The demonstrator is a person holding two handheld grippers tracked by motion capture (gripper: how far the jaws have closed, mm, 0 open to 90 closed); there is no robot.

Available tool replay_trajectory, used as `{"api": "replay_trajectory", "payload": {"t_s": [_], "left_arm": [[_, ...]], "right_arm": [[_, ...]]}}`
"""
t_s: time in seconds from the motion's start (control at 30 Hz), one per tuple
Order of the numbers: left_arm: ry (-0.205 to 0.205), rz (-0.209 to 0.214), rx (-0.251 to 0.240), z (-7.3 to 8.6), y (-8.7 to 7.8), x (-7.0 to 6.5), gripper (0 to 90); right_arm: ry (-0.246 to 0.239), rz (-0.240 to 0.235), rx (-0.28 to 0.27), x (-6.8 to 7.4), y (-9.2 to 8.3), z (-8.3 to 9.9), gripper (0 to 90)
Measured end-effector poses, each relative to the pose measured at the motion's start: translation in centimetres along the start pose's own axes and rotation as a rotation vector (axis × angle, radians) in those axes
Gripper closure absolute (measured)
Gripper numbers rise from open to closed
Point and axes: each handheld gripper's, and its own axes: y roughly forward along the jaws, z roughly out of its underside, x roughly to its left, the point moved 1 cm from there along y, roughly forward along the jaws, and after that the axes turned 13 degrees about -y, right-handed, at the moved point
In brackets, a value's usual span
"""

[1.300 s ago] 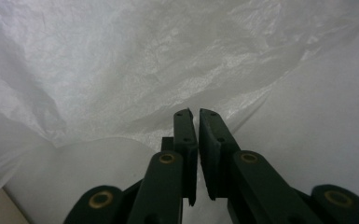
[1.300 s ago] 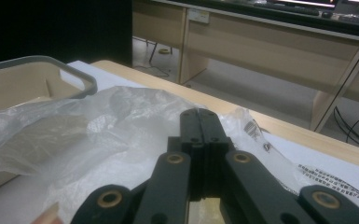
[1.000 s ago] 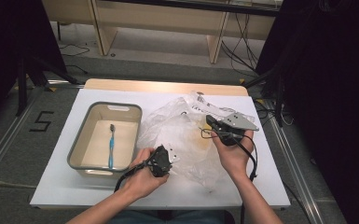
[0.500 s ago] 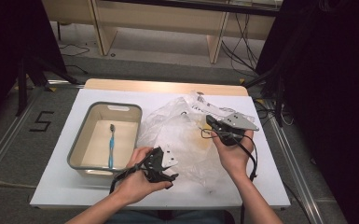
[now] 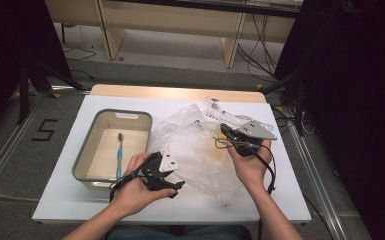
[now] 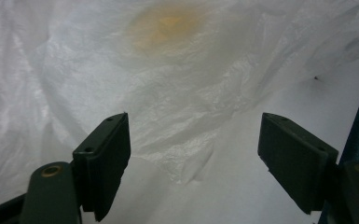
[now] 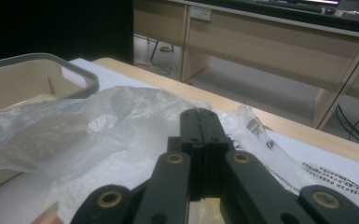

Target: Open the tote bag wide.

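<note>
Plastic bag [image 5: 200, 150] is lying crumpled mid-table beside the tray [image 5: 111, 150] as my left gripper [image 5: 172, 182], jaws just spreading empty, is letting go while my right gripper [image 5: 225, 132] is pinching its rim.

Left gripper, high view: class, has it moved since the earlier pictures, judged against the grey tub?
Yes. The left gripper has drawn back toward the table's near edge, away from the grey tub; its jaws have just opened, nothing between them.

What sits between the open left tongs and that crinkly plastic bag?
Nothing visible. The left tongs have just been opening, jaws wide apart, with the plastic bag lying directly ahead on the white table.
</note>
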Motion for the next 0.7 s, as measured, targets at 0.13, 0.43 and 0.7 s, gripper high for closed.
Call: {"api": "replay_trajectory", "payload": {"t_s": [0.13, 0.43, 0.7], "left_arm": [[-0.028, -0.003, -0.018, -0.3, -0.6, 0.6, 24.5], [-0.071, -0.025, -0.040, -0.7, -1.7, 2.0, 24.8], [-0.086, -0.040, -0.046, -0.9, -2.3, 2.8, 24.9]], "right_arm": [[0.001, 0.000, -0.002, 0.0, 0.0, 0.0, 90.0], [0.001, -0.004, 0.002, 0.1, 0.1, 0.1, 90.0], [0.002, -0.004, 0.001, 0.1, 0.1, 0.1, 90.0]]}}
